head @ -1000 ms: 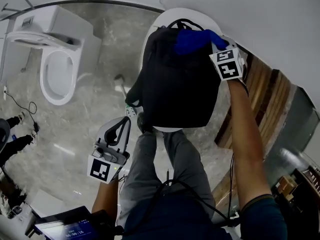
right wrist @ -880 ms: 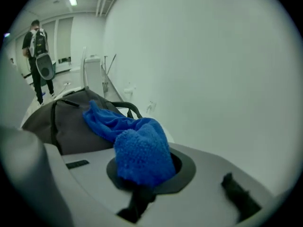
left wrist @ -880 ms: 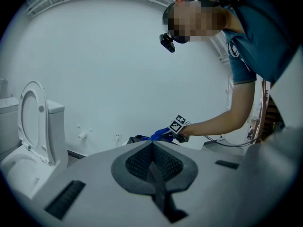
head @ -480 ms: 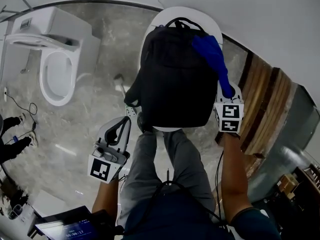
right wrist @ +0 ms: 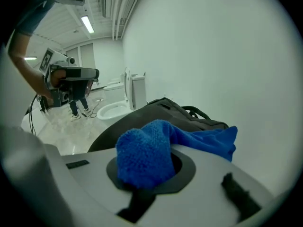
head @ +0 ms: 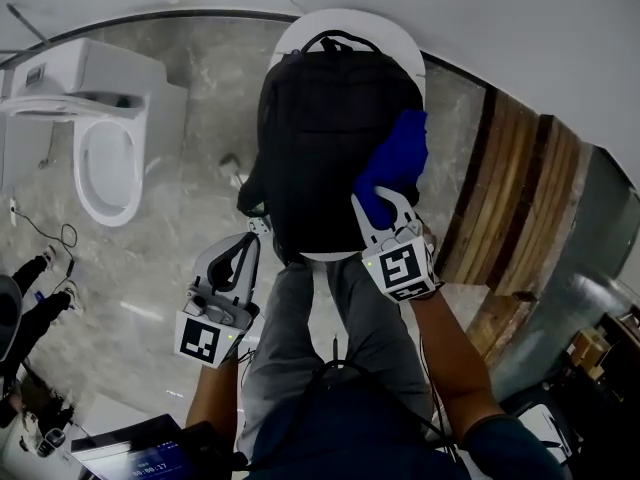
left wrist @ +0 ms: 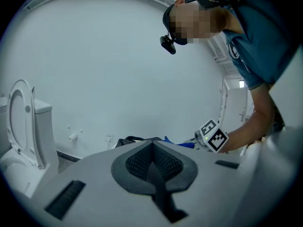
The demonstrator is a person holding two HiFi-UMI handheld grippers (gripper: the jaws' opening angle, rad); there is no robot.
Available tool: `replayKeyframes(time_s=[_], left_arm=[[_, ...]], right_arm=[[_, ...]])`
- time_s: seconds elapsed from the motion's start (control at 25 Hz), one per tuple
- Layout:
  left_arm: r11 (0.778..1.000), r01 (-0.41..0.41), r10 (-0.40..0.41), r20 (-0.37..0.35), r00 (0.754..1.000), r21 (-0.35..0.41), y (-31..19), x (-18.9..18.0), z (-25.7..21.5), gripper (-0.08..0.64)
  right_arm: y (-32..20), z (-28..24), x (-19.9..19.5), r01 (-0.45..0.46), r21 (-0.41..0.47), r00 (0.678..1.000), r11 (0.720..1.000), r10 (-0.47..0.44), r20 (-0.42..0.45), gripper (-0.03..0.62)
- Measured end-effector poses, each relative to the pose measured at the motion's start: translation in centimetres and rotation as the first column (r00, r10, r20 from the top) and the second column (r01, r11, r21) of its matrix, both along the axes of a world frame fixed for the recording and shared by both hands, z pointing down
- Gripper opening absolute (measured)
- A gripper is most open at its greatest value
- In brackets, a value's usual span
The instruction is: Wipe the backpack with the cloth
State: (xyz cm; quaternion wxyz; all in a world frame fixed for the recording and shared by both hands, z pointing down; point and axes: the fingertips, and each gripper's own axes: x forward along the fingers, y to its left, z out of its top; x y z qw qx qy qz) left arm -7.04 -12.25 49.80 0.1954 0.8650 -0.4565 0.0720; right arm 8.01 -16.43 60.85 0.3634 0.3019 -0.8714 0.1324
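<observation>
Right gripper [head: 383,211] fingers clamp a bunched end of the soft blue cloth [head: 397,156] at frame centre. It lies on the backpack [head: 325,118], which looks limp. Left gripper [head: 243,253] fingers meet, empty.

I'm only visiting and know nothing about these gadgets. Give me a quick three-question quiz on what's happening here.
1. True or false: the left claw is shut and empty.
2. What colour is the cloth held in the right claw? A red, B blue, C white.
3. Fill in: the cloth rests against the black ____.
Key: 1 true. 2 B. 3 backpack.
</observation>
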Motion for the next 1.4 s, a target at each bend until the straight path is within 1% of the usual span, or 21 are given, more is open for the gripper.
replayKeyframes(time_s=[0.16,0.2,0.28,0.36,0.44,0.56,0.68,0.76,0.8,0.88,0.96,1.0,1.08,1.16,1.32,1.4], left_arm=[[1.000,-0.007,0.007,-0.004,1.000,0.005,0.0,0.0,-0.5,0.003],[1.000,-0.009,0.009,-0.007,1.000,0.011,-0.1,0.1,-0.8,0.003],[1.000,-0.013,0.013,-0.017,1.000,0.025,-0.1,0.4,-2.0,0.003],[0.999,-0.021,0.022,-0.027,0.999,0.041,0.1,0.9,-3.6,0.003],[0.998,-0.035,0.037,-0.038,0.999,0.062,0.3,1.5,-5.4,0.003],[0.993,-0.069,0.074,-0.044,0.996,0.098,0.9,2.6,-8.4,0.003],[0.979,-0.144,0.150,-0.029,0.988,0.144,1.8,4.9,-11.1,0.003],[0.973,-0.194,0.196,-0.004,0.981,0.128,2.2,6.0,-12.2,0.003],[0.973,-0.198,0.201,-0.007,0.980,0.120,2.2,6.1,-13.0,0.003],[0.971,-0.182,0.192,-0.053,0.980,0.156,1.9,5.6,-15.7,0.003],[0.960,-0.173,0.198,-0.095,0.976,0.218,2.4,5.1,-18.8,0.003],[0.953,-0.176,0.206,-0.104,0.973,0.246,3.0,5.0,-20.4,0.003],[0.940,-0.192,0.231,-0.108,0.967,0.283,4.4,4.9,-23.0,0.003],[0.930,-0.215,0.257,-0.111,0.960,0.298,5.5,4.8,-25.0,0.003],[0.911,-0.251,0.301,-0.111,0.947,0.327,7.5,4.8,-28.0,0.003],[0.905,-0.255,0.310,-0.118,0.943,0.340,9.1,4.6,-29.6,0.003]], right_arm=[[2.1,0.1,-0.4,0.003,-0.028,0.998,1.000,-0.001,0.068,0.020],[3.0,0.4,-0.5,0.012,-0.051,0.996,0.999,-0.008,0.086,0.020],[5.4,1.4,-0.6,0.026,-0.131,0.991,0.991,-0.009,0.130,0.020],[7.6,2.1,-0.5,0.015,-0.206,0.985,0.978,0.020,0.169,0.020],[8.4,1.1,-0.2,-0.015,-0.211,0.974,0.977,0.062,0.217,0.020],[7.9,-3.9,0.5,-0.095,-0.138,0.936,0.986,0.136,0.326,0.020],[7.4,-10.2,2.9,-0.179,-0.021,0.909,0.984,0.174,0.379,0.020],[6.8,-14.3,4.1,-0.219,0.066,0.893,0.974,0.173,0.416,0.020],[6.4,-16.3,4.1,-0.233,0.108,0.883,0.967,0.164,0.439,0.020],[6.3,-20.3,3.2,-0.265,0.184,0.864,0.946,0.148,0.481,0.020],[7.2,-24.8,2.5,-0.305,0.254,0.847,0.918,0.139,0.513,0.020],[7.9,-27.3,2.3,-0.325,0.283,0.837,0.902,0.135,0.530,0.020],[9.5,-32.1,2.3,-0.364,0.325,0.817,0.873,0.131,0.562,0.020],[10.7,-36.2,2.8,-0.404,0.358,0.798,0.842,0.132,0.588,0.020],[13.7,-43.1,4.9,-0.490,0.429,0.764,0.759,0.137,0.630,0.020],[16.0,-46.2,5.6,-0.512,0.459,0.750,0.726,0.117,0.651,0.020]])
